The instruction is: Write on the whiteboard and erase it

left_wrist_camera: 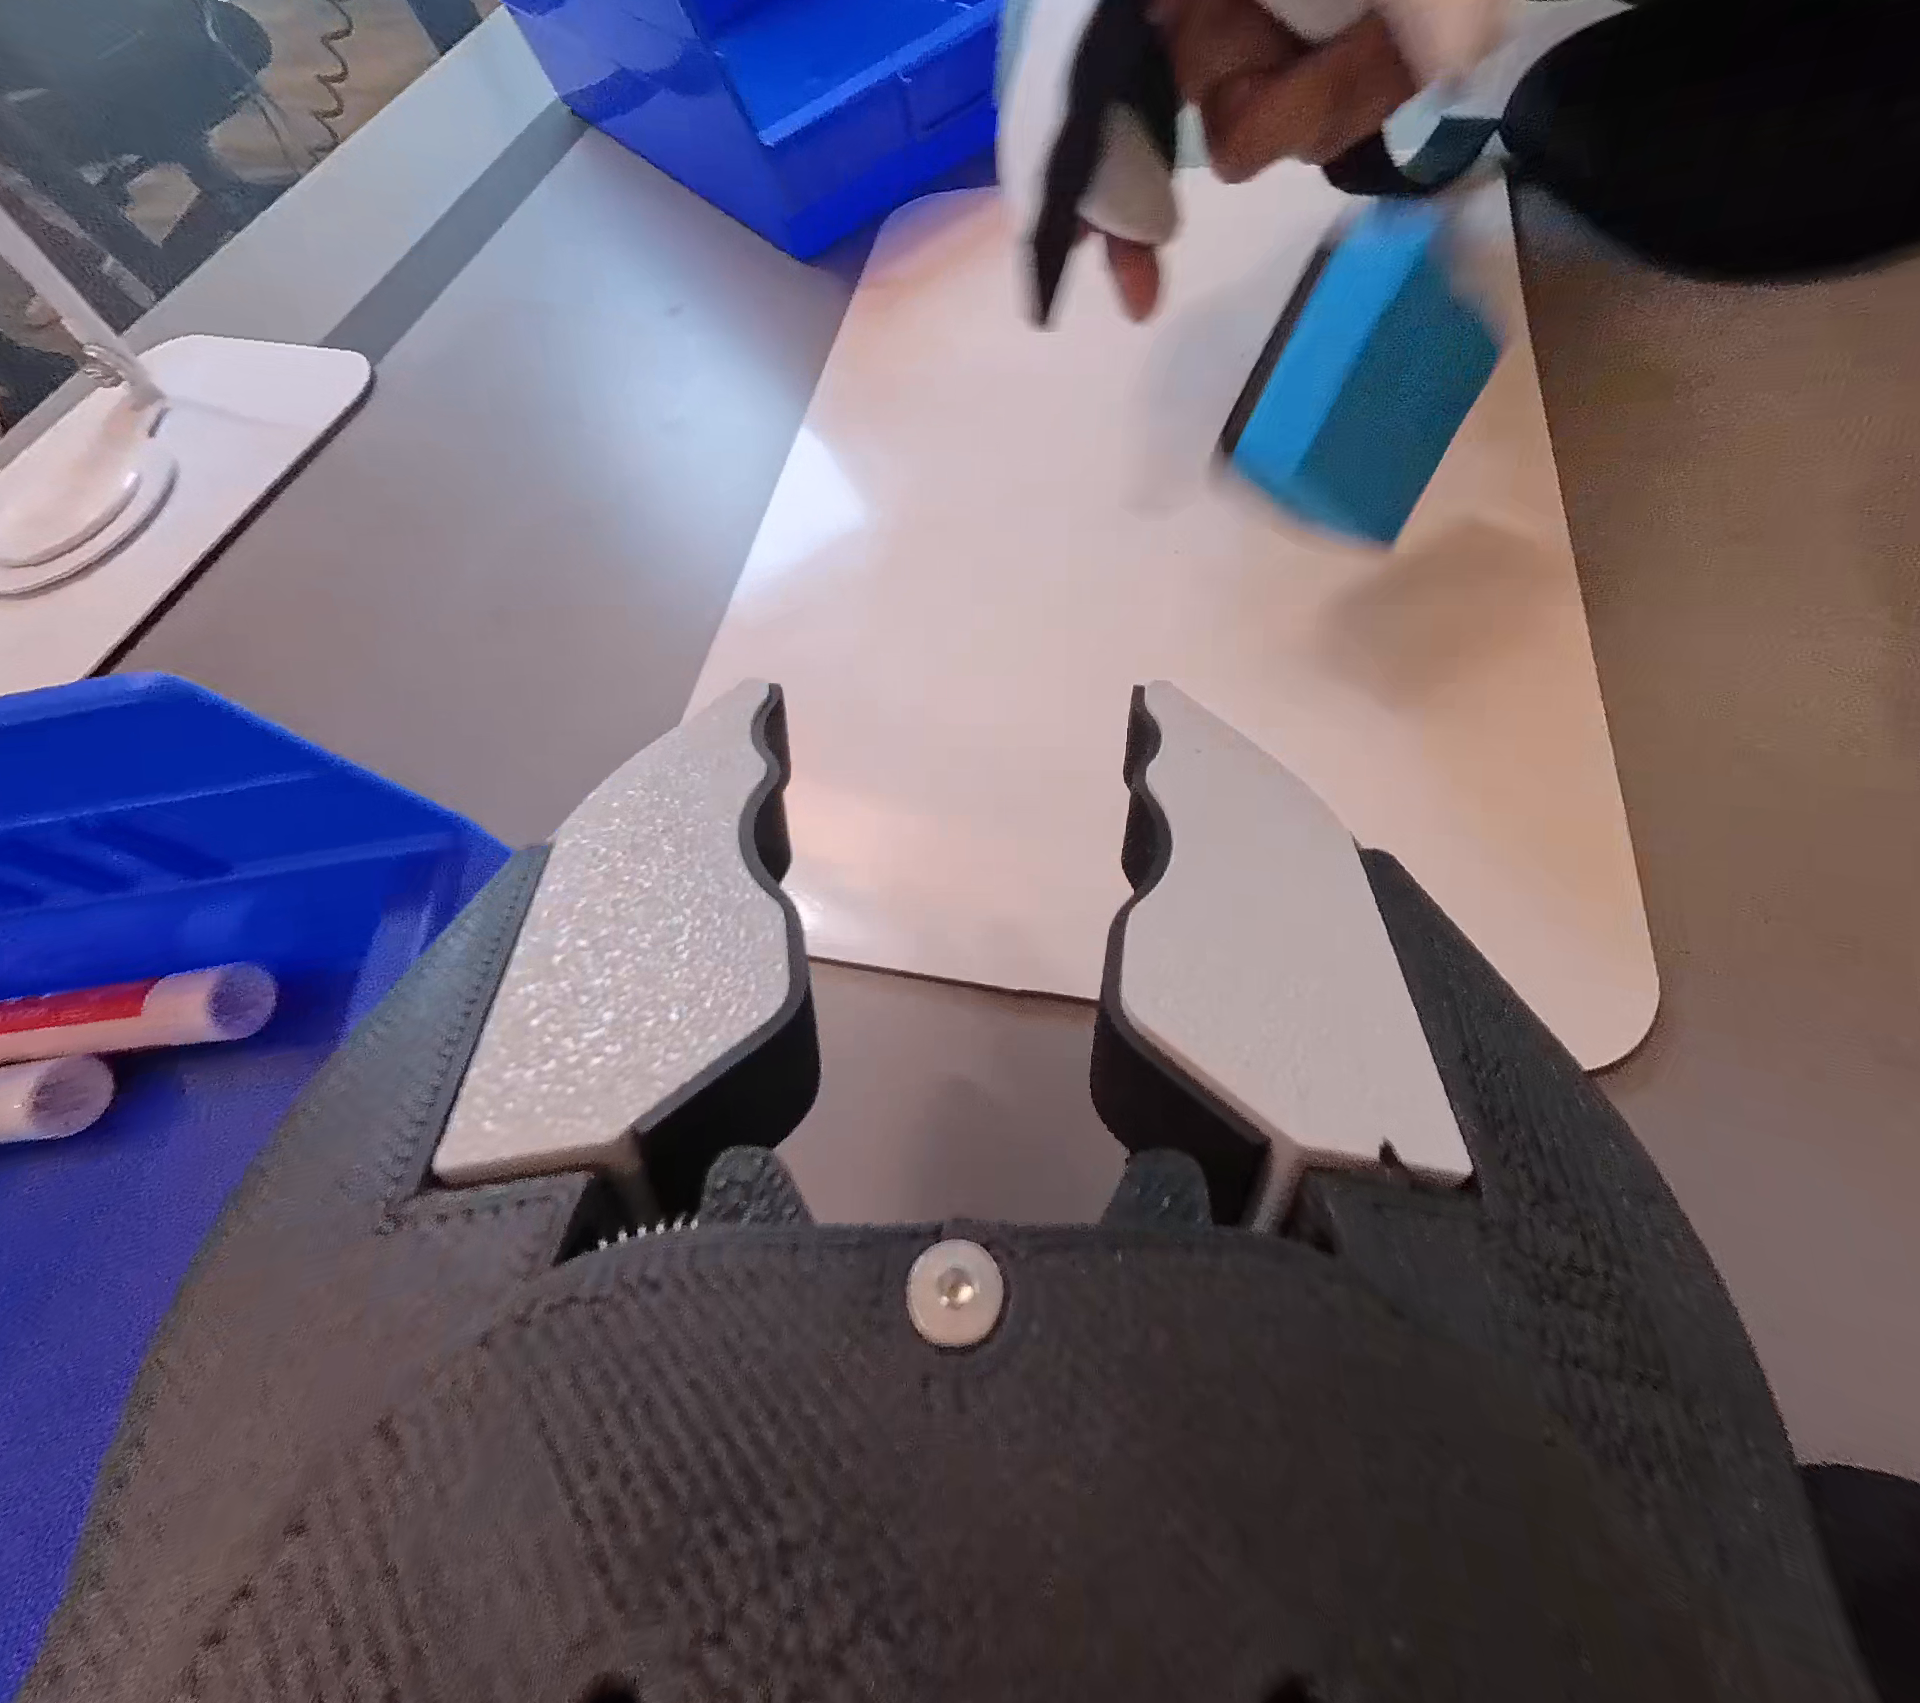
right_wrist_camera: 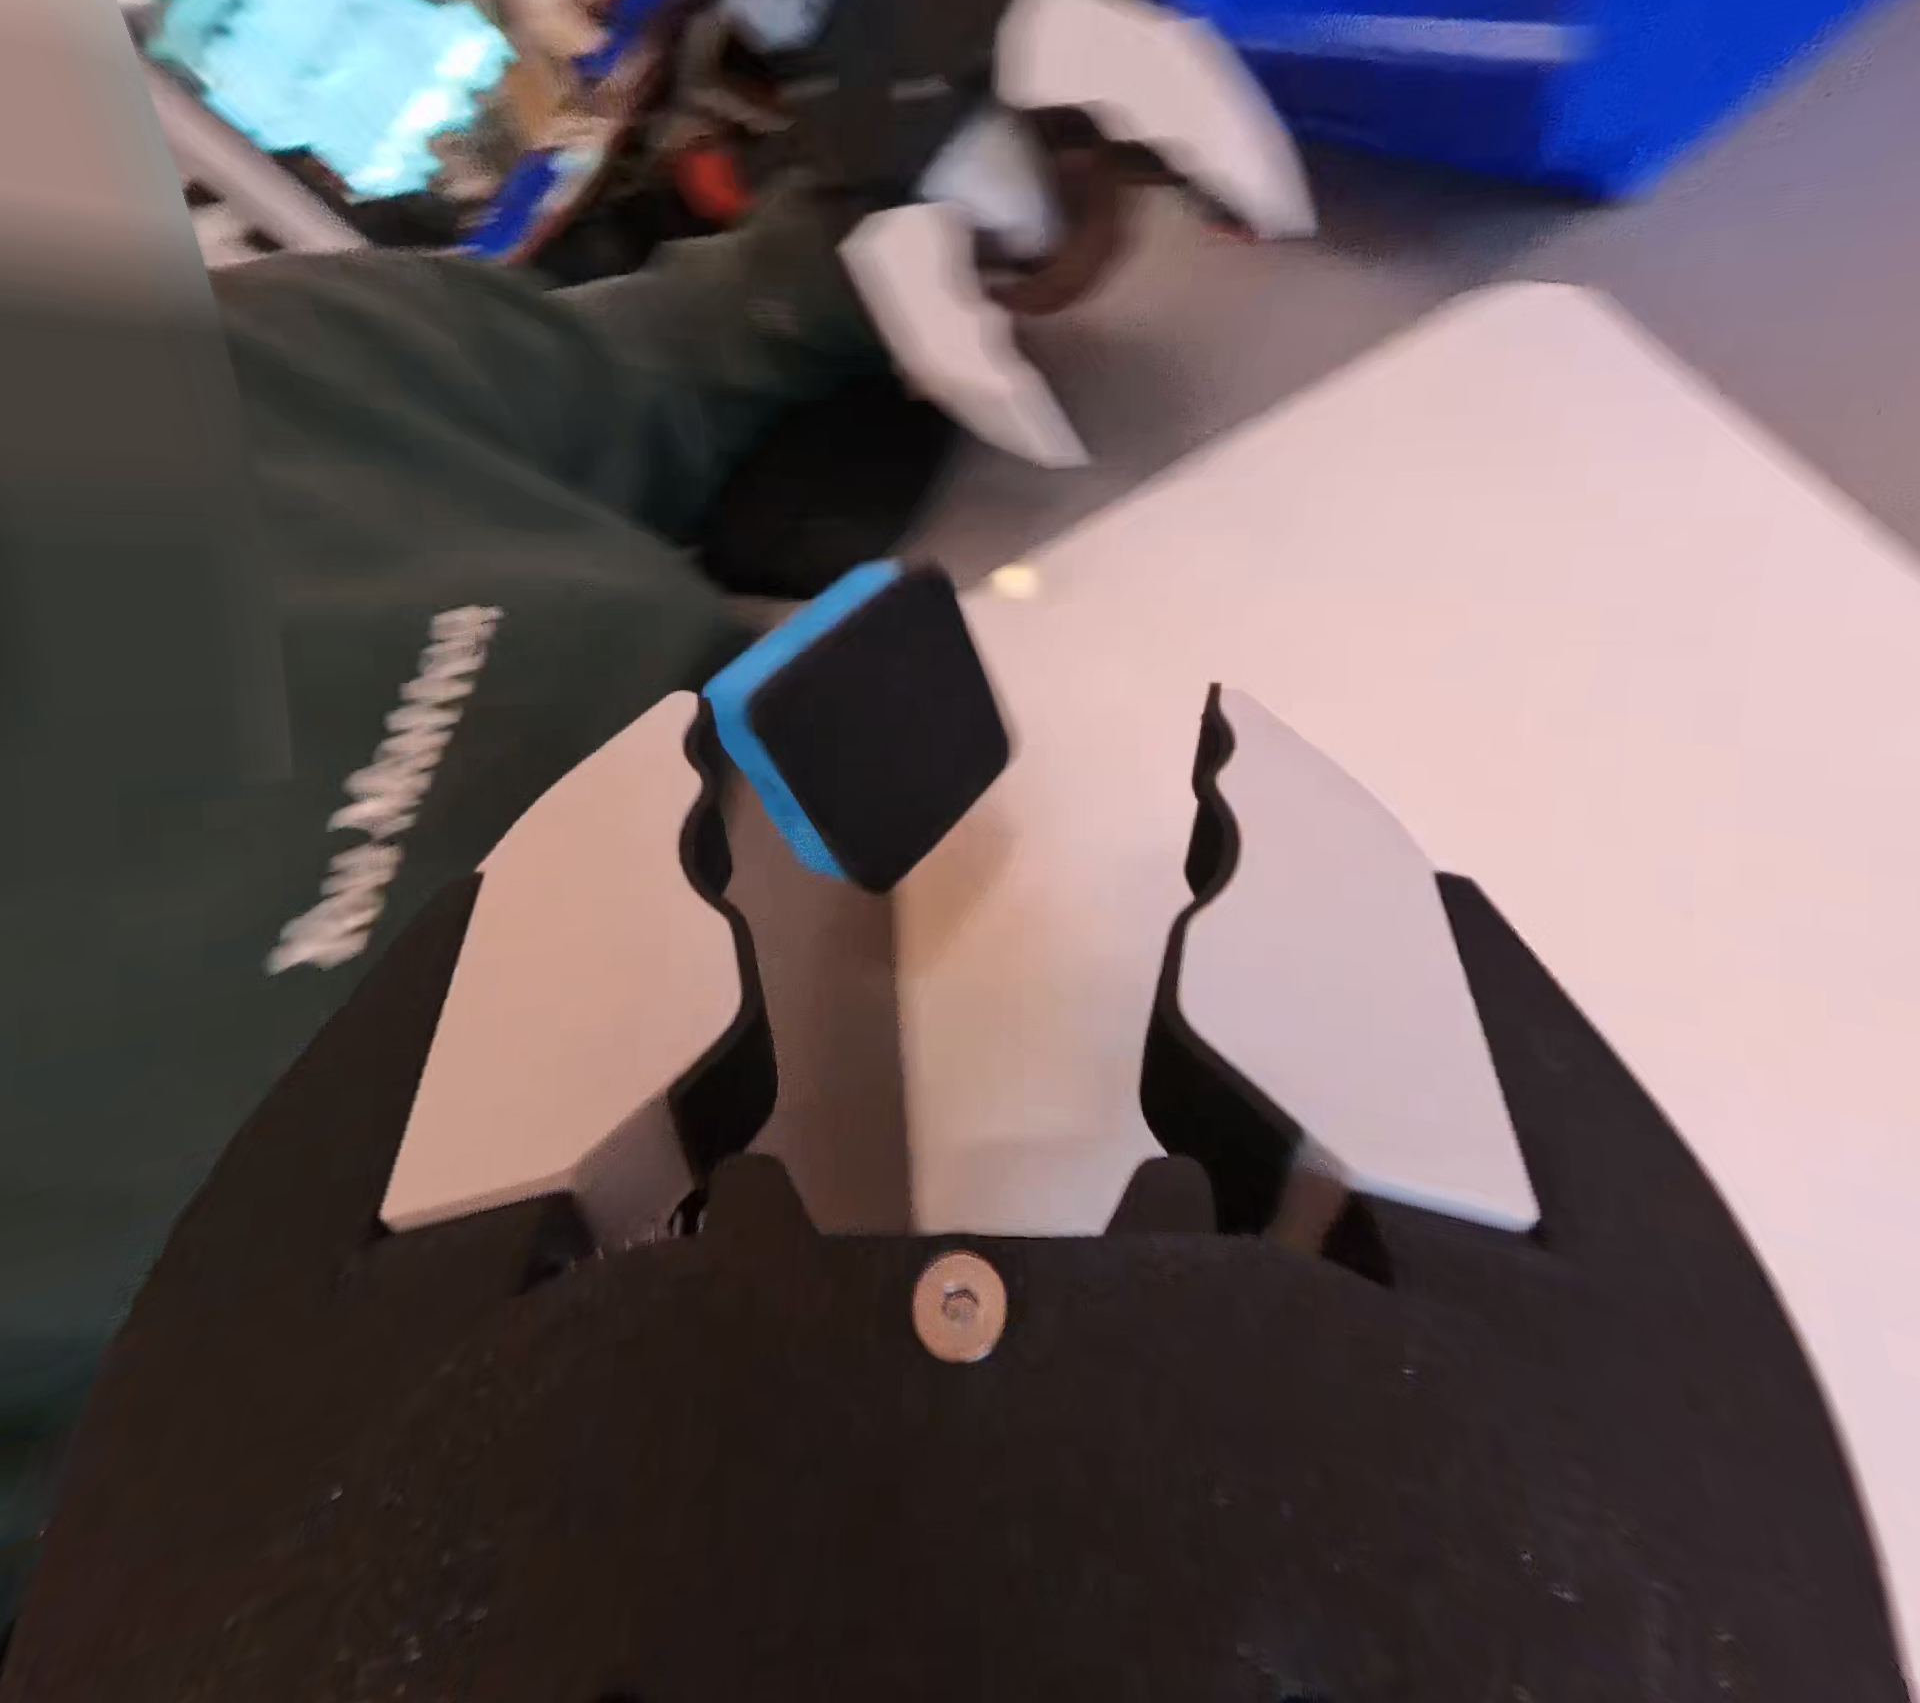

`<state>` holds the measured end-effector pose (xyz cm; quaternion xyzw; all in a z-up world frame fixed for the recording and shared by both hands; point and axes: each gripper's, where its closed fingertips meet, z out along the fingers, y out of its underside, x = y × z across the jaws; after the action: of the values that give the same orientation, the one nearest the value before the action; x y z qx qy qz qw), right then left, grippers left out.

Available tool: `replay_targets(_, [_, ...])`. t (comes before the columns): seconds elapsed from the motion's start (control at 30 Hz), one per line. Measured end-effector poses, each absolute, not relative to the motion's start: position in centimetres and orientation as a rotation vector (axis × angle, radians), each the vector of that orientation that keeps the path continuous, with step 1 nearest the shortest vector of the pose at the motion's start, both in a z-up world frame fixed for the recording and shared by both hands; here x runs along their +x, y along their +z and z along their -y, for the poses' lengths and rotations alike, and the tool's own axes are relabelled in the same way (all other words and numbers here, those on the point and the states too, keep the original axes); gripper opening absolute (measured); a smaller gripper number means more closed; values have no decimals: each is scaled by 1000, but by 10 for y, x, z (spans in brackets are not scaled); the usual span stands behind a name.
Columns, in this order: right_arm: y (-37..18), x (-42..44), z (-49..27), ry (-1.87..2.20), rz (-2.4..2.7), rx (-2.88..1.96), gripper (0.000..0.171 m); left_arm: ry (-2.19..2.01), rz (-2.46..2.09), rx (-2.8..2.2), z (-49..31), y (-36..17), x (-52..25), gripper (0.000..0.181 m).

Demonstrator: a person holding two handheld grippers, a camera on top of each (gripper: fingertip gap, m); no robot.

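A grey table (left_wrist_camera: 488,573) carries everything. On it lies the whiteboard (left_wrist_camera: 1039,614), a white sheet with rounded corners, flat and wiped bare where it shows; its near edge runs just under the tips of the left gripper (left_wrist_camera: 956,718). At the table's far edge, touching the whiteboard's far corner, stands a large blue bin (left_wrist_camera: 748,22) with an open front. A second blue bin (left_wrist_camera: 156,832) sits at the table's near left edge, just beside the left gripper, and holds two markers (left_wrist_camera: 135,1019) lying on their sides. Between the two bins, along the left edge, rests a white monitor base (left_wrist_camera: 208,417).

The left gripper hangs over the whiteboard's near edge with its jaws parted and nothing between them. The right gripper (right_wrist_camera: 951,718) is over the whiteboard's right side, its jaws also spread wide. The eraser (right_wrist_camera: 862,728), a blue block with a black felt face, is tilted, with one blue edge against the inner side of the right gripper's left finger (right_wrist_camera: 582,926); the other finger stands clear of it, so it is not clamped. In the left wrist view the eraser appears blurred, just over the whiteboard's right edge below the right gripper.
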<state>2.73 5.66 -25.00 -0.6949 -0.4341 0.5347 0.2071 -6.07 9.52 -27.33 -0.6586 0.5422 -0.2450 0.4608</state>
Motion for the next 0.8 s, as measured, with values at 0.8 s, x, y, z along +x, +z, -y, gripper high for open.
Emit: replay_targets(0.8, [-323, 15, -146, 219, 1526, -1741, 58, -574, -1382, -1634, -94, -293, -59, 57])
